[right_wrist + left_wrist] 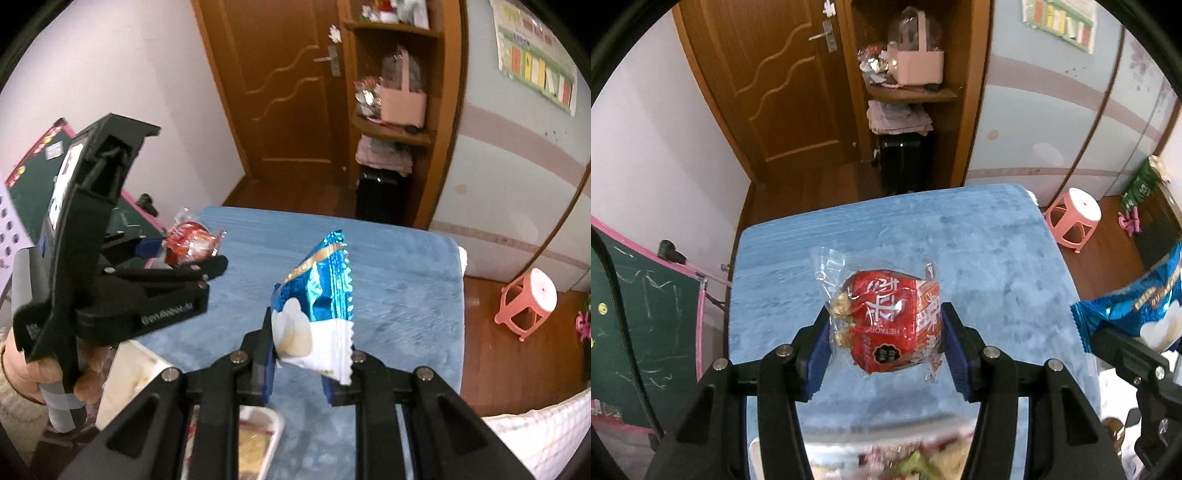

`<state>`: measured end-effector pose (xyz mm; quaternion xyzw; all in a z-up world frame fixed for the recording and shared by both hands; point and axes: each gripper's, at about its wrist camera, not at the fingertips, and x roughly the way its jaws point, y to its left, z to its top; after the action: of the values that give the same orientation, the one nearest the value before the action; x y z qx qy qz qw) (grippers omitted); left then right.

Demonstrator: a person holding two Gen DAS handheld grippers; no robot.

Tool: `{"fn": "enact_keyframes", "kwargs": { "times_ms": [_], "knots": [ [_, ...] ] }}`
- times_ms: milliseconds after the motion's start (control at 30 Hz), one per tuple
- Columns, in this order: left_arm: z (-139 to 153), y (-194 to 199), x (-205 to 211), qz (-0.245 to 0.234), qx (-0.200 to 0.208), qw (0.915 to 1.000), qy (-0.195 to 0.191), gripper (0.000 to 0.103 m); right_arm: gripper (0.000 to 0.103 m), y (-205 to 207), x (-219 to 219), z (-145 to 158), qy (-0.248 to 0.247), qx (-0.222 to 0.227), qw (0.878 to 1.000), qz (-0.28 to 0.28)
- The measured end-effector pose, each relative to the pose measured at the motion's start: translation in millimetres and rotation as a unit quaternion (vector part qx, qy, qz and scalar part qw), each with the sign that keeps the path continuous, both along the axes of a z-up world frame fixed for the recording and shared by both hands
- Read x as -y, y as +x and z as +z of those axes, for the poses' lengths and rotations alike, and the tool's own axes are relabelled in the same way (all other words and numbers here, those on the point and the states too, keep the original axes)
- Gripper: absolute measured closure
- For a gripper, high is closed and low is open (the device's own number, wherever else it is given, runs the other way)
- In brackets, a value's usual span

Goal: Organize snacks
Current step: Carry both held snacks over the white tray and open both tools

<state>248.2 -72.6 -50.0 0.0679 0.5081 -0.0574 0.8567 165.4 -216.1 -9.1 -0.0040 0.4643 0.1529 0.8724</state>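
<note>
Two grippers, two packets, one in each, both lifted clear above the blue plush table cover. My left gripper is clamped on a red crinkly plastic snack packet with white lettering and a clear sealed end; the blue pads press its two sides across the fat middle, and brown lumps show through the clear part. It looks light and puffy, soft enough to squash, so I judge a mid-body grip like this one safest, with only gentle pressure; the film is glossy and would likely slide if pinched at the loose clear tail. My right gripper stands narrow, shut on the lower white end of a shiny blue-and-white foil snack packet with zigzag-cut seams, which stands up from the jaws with its far end free. It reads as very light, thin and floppy, the contents probably brittle. The flat crimped end gives a firm hold without crushing what is inside, though the free end may swing. Below the jaws, at the near edge of both views, lies one white shallow plastic tray with pale food in it, blurred, and whether it is the sorting place I cannot tell. Beside it is one pale box-like thing, only partly seen. Count of snacks in plain sight: one red, one blue, no others loose on the cover. Further out, one pink plastic stool on the wooden floor and one pink basket on a corner shelf.
</note>
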Motion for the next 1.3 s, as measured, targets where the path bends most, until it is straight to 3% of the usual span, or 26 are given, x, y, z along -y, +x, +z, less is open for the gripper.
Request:
{"fn": "enact_keyframes", "kwargs": {
  "times_ms": [367, 600, 800, 967, 1067, 1300],
  "knots": [
    [55.4, -104.4, -29.5, -0.049, 0.04, 0.998, -0.002, 0.049, 0.083, -82.4, -43.8, 47.1, 0.005, 0.026, 0.998, 0.05],
    [49.2, -168.5, -55.2, -0.066, 0.029, 0.9973, -0.015, 0.049, 0.083, -124.8, -59.5, 31.1, 0.015, 0.013, 0.997, 0.08],
    [15.2, -207.1, -80.9, -0.053, 0.017, 0.9978, -0.036, 0.049, 0.083, -154.0, -66.9, -11.1, 0.025, -0.009, 0.996, 0.082],
    [-33.7, -225.2, -98.4, -0.026, 0.011, 0.9982, -0.052, 0.049, 0.083, -173.7, -74.8, -54.0, 0.04, -0.028, 0.997, 0.066],
    [-65.4, -233.7, -101.1, -0.001, 0.014, 0.999, -0.042, 0.049, 0.083, -181.3, -79.8, -77.3, 0.04, -0.041, 0.996, 0.062],
    [-123.0, -237.8, -95.1, 0.005, -0.034, 0.9975, -0.062, 0.048, 0.081, -178.3, -89.6, -120.5, 0.03, -0.091, 0.994, 0.059]
  ]
}}
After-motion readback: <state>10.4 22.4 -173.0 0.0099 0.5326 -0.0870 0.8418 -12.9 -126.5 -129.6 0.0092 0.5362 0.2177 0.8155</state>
